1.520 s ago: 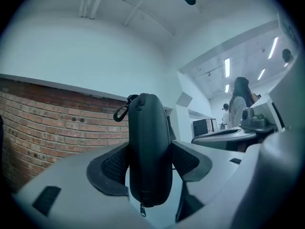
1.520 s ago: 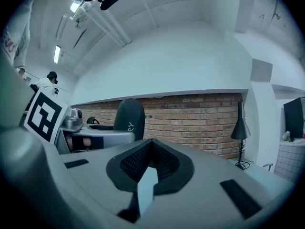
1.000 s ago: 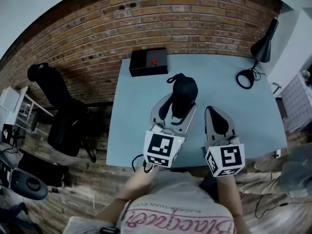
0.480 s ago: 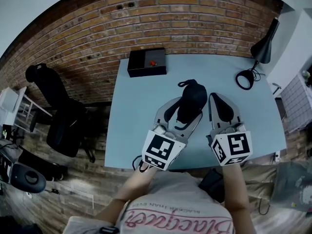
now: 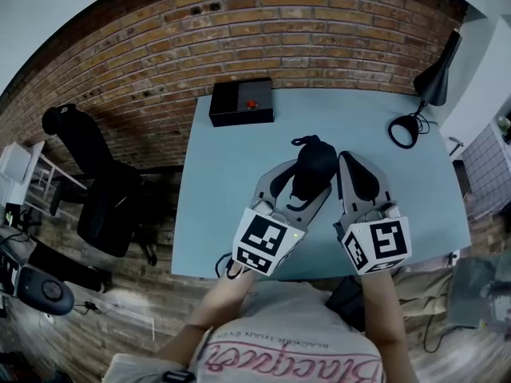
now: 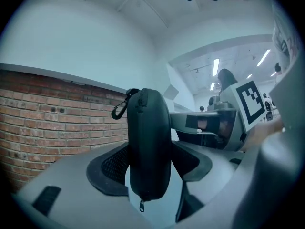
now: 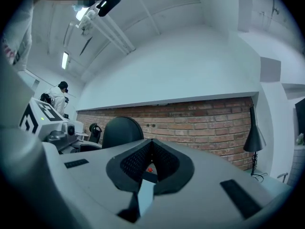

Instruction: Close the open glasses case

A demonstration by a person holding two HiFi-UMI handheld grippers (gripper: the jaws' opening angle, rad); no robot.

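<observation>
While tight on glasses case (image 5: 315, 159), left claw (image 5: 305, 175) beside clenched right claw (image 5: 346, 159); lamp (image 5: 435, 76) beyond

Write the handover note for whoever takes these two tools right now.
Left tool: clamped on the black glasses case, which is held on edge over the blue table, zip pull hanging at the near end.
Right tool: shut, empty, close beside the case on its right; I cannot tell if they touch.
Done: the case's two halves look brought together.
Left: I cannot tell if the zip is run all the way. Check it, finish it if needed, then set the case down.
</observation>
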